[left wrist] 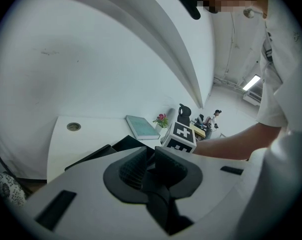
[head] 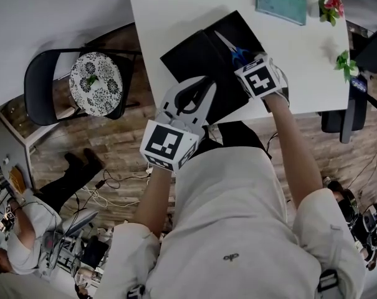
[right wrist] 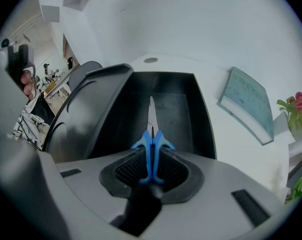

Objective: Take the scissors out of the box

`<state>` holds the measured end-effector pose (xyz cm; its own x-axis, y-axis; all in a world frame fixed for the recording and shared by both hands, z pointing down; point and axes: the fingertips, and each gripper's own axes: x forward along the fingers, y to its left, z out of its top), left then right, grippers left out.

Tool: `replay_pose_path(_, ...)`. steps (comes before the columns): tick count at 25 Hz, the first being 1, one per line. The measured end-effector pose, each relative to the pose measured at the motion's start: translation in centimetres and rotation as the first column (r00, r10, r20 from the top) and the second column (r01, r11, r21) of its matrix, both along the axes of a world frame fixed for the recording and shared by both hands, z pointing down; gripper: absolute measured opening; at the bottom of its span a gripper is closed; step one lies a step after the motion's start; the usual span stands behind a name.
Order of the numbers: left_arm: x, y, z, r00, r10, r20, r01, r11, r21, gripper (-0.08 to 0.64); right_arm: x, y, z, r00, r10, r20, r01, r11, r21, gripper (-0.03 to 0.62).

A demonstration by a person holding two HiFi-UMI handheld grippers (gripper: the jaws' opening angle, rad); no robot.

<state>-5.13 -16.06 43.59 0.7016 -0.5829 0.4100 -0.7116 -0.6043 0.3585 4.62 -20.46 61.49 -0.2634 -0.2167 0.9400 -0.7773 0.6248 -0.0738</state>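
Scissors (right wrist: 151, 136) with blue plastic handles sit in the open black box (right wrist: 203, 126), handles seemingly pinched by the right gripper (right wrist: 151, 168), so lift slowly, straight up, clear of the walls; the left gripper (left wrist: 151, 168) has its jaws together, empty.

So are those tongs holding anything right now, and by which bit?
The right tongs grip the scissors by their blue handles, with the blades pointing out over the inside of the black box. The left tongs hold nothing.
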Motion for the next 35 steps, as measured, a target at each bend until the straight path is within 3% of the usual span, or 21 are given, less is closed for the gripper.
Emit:
replay_pose_path(18,2.3,2.4,-1.6,0.998,-0.062,0.009,0.061,0.997,0.042,0.062,0.1,0.9,-2.9,0.996,-0.053,0.066,0.051,0.998,0.036,0.092)
replay_pose_path(35,3.2,5.5,-4.3,0.994,-0.106,0.030,0.102,0.989,0.110,0.061,0.9,2.4,-6.8,0.991,-0.072,0.117,0.057,0.990,0.127,0.091)
